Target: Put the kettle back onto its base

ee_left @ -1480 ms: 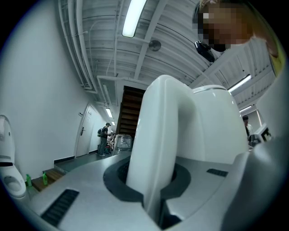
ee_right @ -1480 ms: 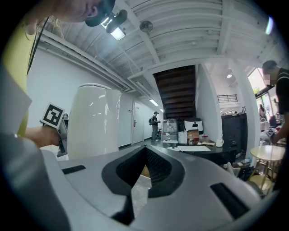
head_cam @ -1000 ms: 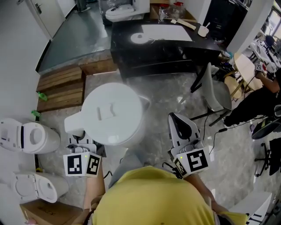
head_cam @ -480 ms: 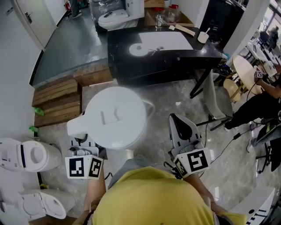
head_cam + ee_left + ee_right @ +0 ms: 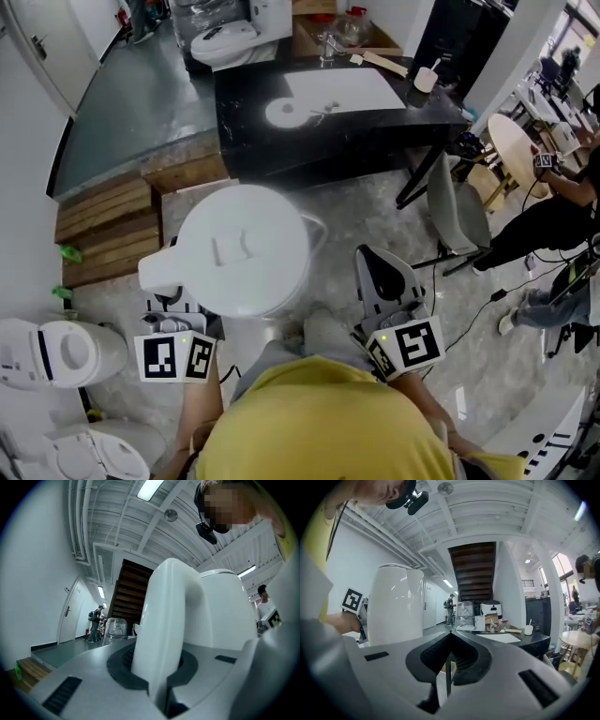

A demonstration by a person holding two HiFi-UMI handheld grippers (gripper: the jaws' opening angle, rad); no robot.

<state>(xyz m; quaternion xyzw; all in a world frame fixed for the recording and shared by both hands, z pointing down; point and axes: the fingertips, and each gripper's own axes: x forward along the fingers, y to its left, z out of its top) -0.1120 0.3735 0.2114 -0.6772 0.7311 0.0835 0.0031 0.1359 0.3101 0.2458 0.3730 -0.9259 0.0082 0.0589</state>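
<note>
We hold the kettle [image 5: 242, 248] in the air with the left gripper [image 5: 172, 302]. In the left gripper view, the jaws of the left gripper [image 5: 164, 693] are clamped on the white handle [image 5: 165, 620]. The handle stands upright between them, and the kettle body [image 5: 225, 611] rises at 2 o'clock from it.

In the head view, the lid faces the camera. The handle points toward 8 o'clock and the spout toward 2 o'clock. The kettle hangs over the marbled floor [image 5: 366, 211], not over the table.

The round white base [image 5: 286, 111] lies on the black table [image 5: 319, 141], at 12 o'clock from the kettle and well apart from it. A white sheet [image 5: 342, 89] lies just beside the base at 2 o'clock from it.

The right gripper [image 5: 368, 255] sits at 3 o'clock from the kettle and does not touch it. In the right gripper view, its jaws [image 5: 449, 644] are together with nothing between them. The kettle [image 5: 396, 604] stands at 10 o'clock from them.
</note>
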